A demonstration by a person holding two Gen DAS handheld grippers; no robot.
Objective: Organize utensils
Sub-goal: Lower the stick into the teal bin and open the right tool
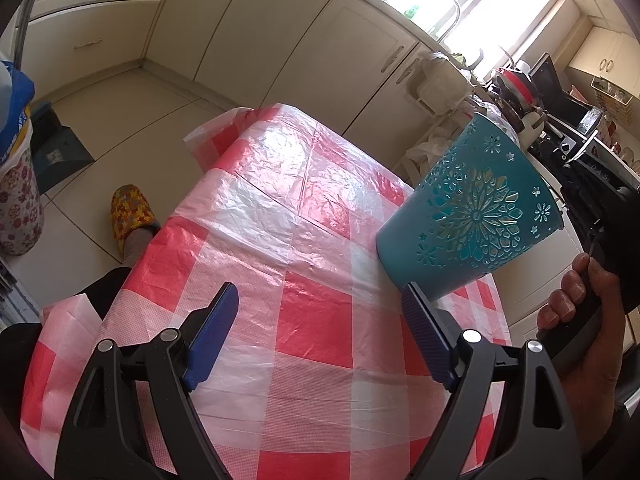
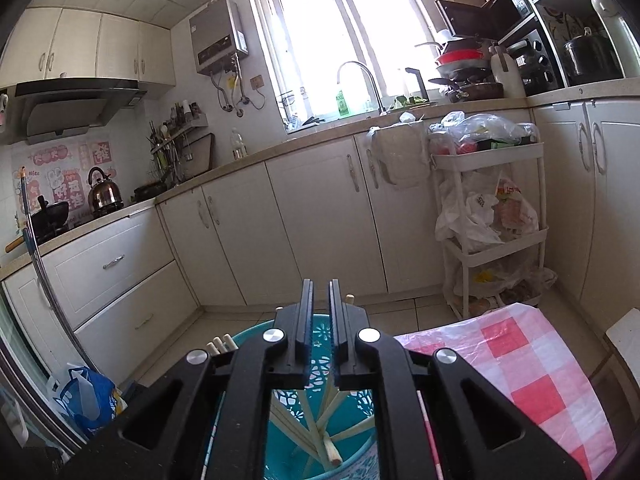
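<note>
A teal cut-out utensil holder point(image 1: 472, 216) stands at the right side of the table, which is covered with a red-and-white checked cloth point(image 1: 260, 200). My left gripper point(image 1: 319, 288) hangs open over the cloth just left of the holder, and nothing sits between its blue pads. In the right wrist view my right gripper point(image 2: 321, 282) is right above the holder point(image 2: 248, 336). It is shut to a thin slit with nothing in it. Several pale chopsticks point(image 2: 316, 428) lean inside the holder below it. A hand point(image 1: 572, 304) grips the right gripper's handle.
A person's foot in a yellow slipper point(image 1: 128, 212) rests on the floor left of the table. A white trolley point(image 2: 492, 200) full of bags stands against the cabinets beyond the table point(image 2: 520, 360). A blue bag point(image 2: 86, 396) sits on the floor at the left.
</note>
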